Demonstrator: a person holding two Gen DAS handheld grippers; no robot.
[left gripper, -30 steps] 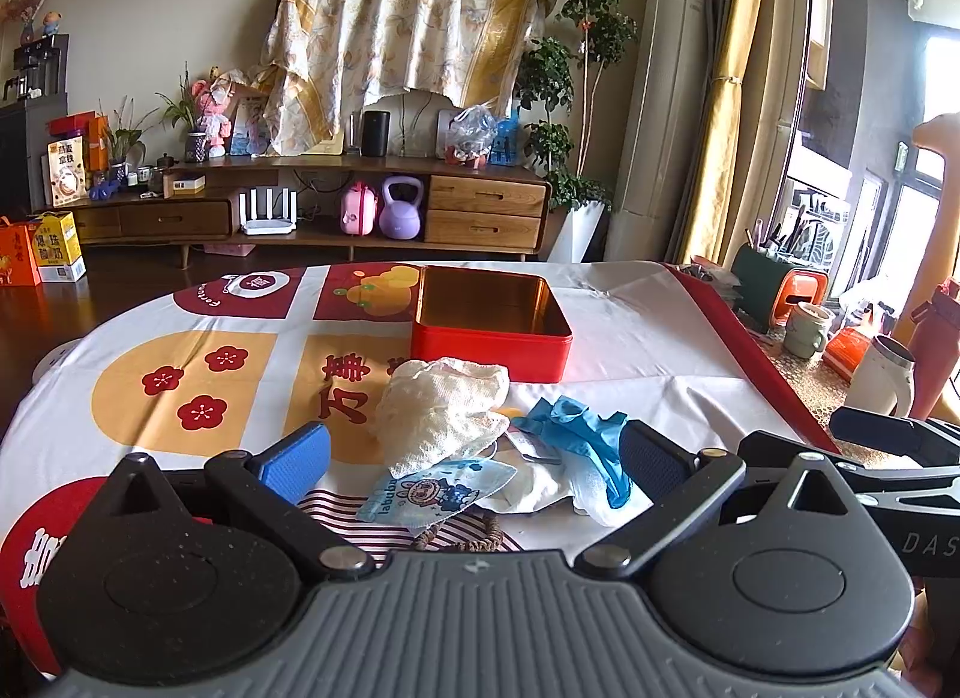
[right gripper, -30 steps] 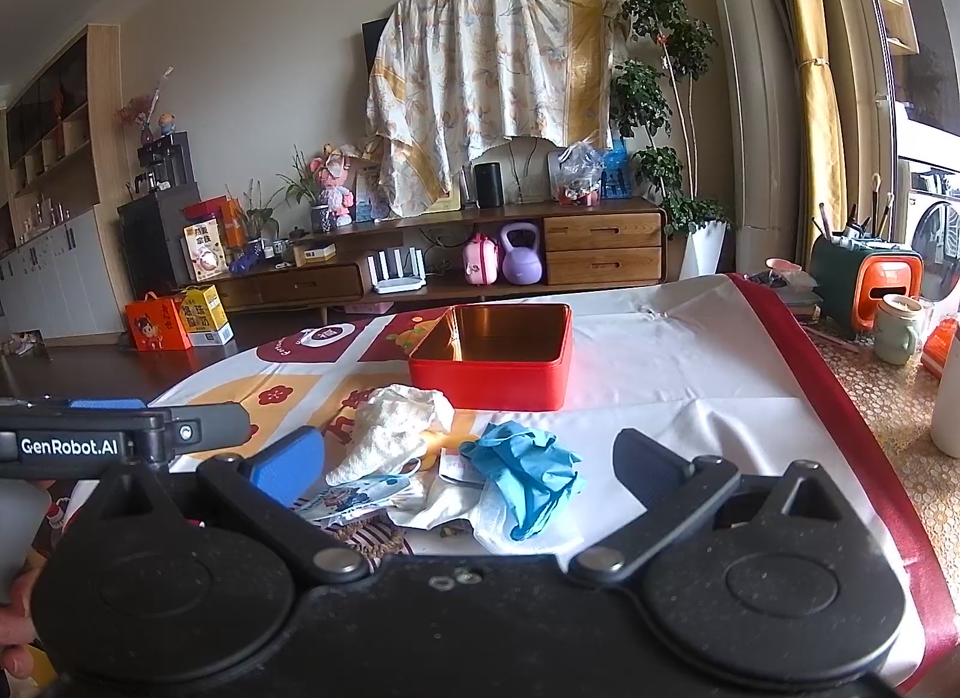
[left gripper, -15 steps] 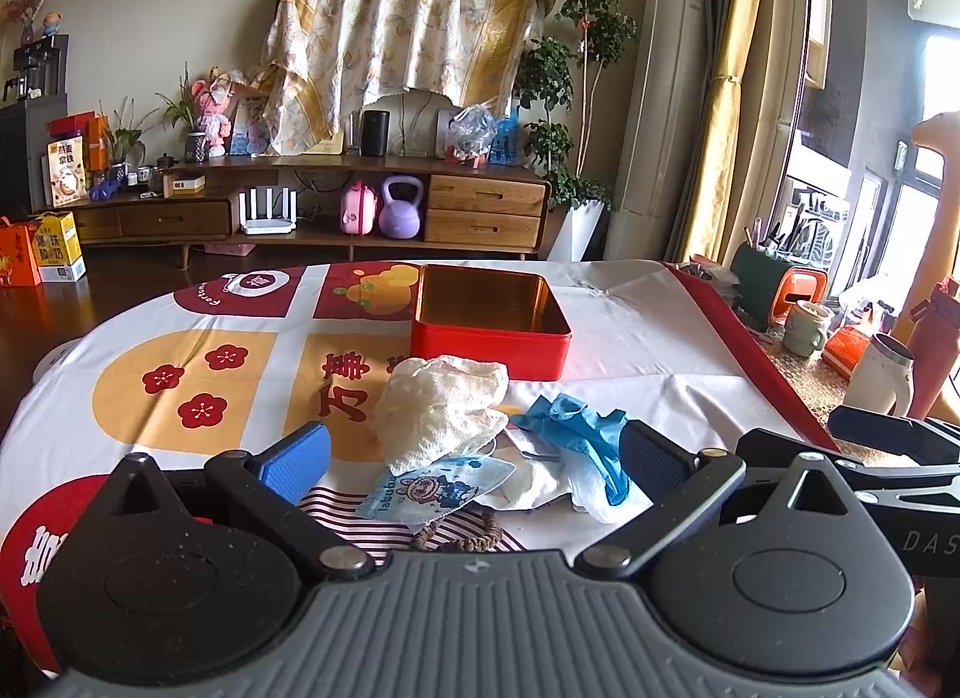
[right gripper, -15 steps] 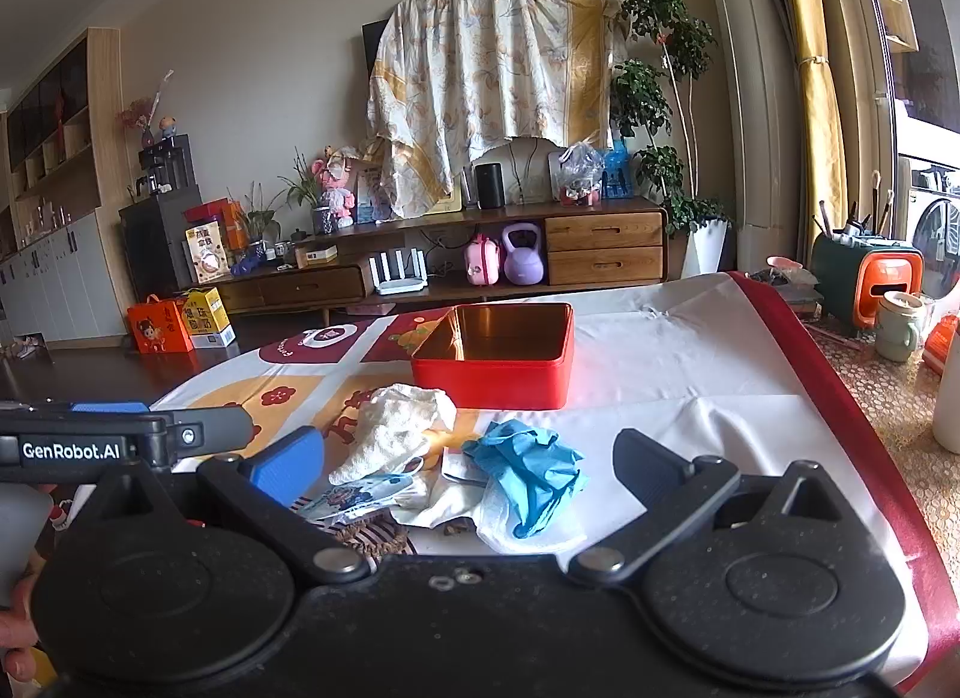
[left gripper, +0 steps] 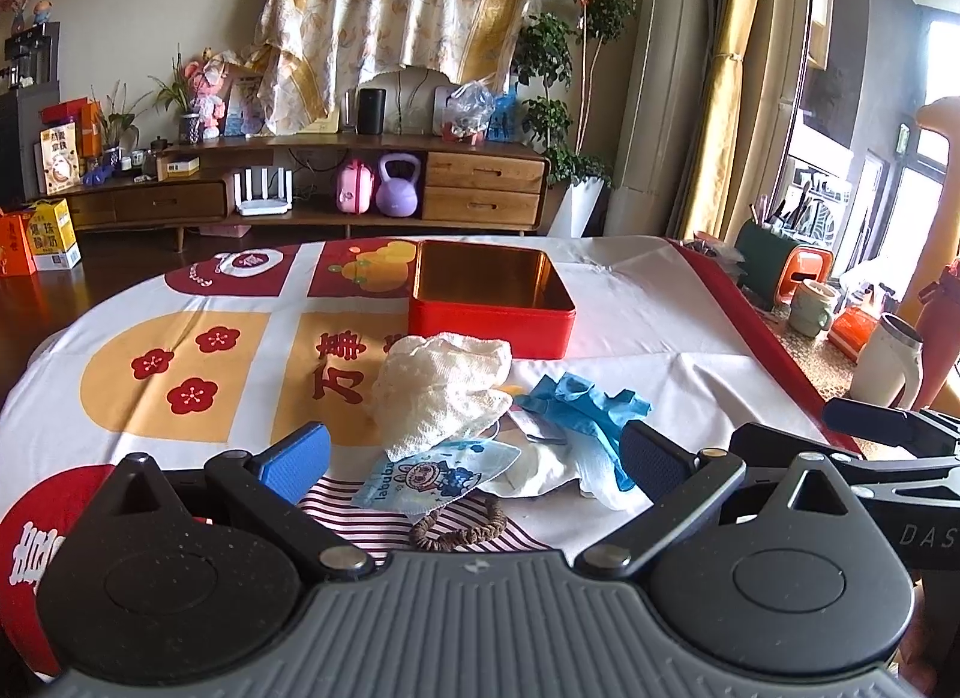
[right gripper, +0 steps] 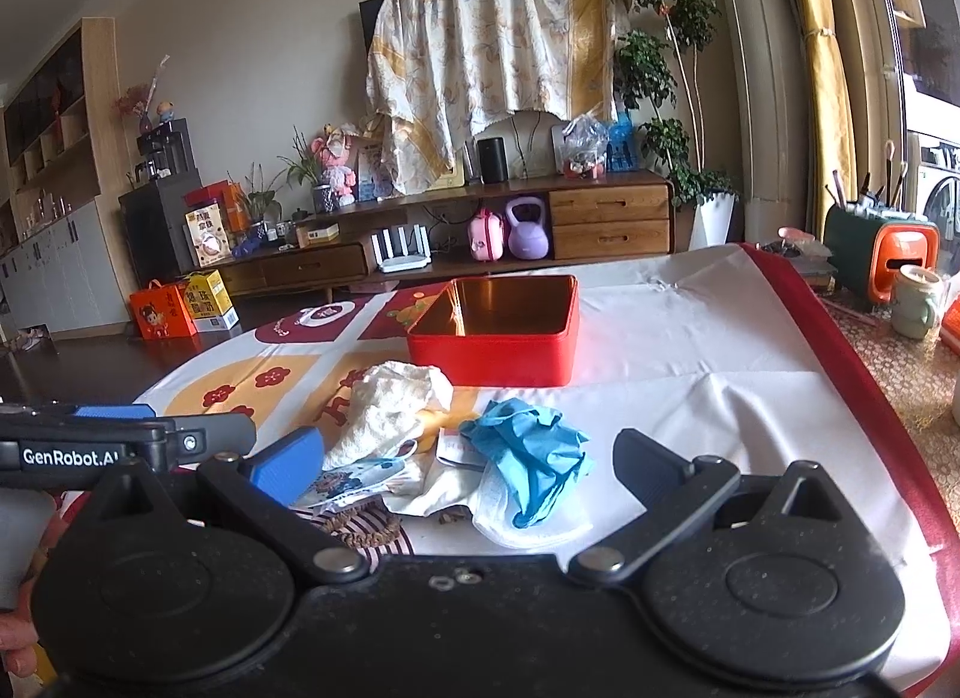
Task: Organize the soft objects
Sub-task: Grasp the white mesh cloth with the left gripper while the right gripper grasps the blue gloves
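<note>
A pile of soft things lies on the table in front of both grippers: a cream knitted cloth [left gripper: 441, 383] [right gripper: 393, 404], a blue rubber glove [left gripper: 579, 404] [right gripper: 528, 452], a printed face-mask packet [left gripper: 435, 473] [right gripper: 351, 482], white tissue [left gripper: 540, 467] [right gripper: 528, 518] and a brown hair tie [left gripper: 459, 530] [right gripper: 360, 530]. An open, empty red tin box [left gripper: 489, 302] [right gripper: 498, 326] stands just behind the pile. My left gripper [left gripper: 474, 452] is open and empty, held just short of the pile. My right gripper [right gripper: 468, 458] is open and empty, also just short of the pile.
The table carries a white, red and yellow patterned cloth [left gripper: 180, 374] [right gripper: 690, 350]. Mugs and an orange holder [left gripper: 810, 278] [right gripper: 900, 266] stand on a side surface at the right. The other gripper shows at each view's edge, in the left view [left gripper: 888, 434] and the right view [right gripper: 120, 446]. A wooden sideboard [left gripper: 300, 182] lines the far wall.
Both views have crept slightly nearer the pile. Both grippers stay open and empty, and the objects have not moved.
</note>
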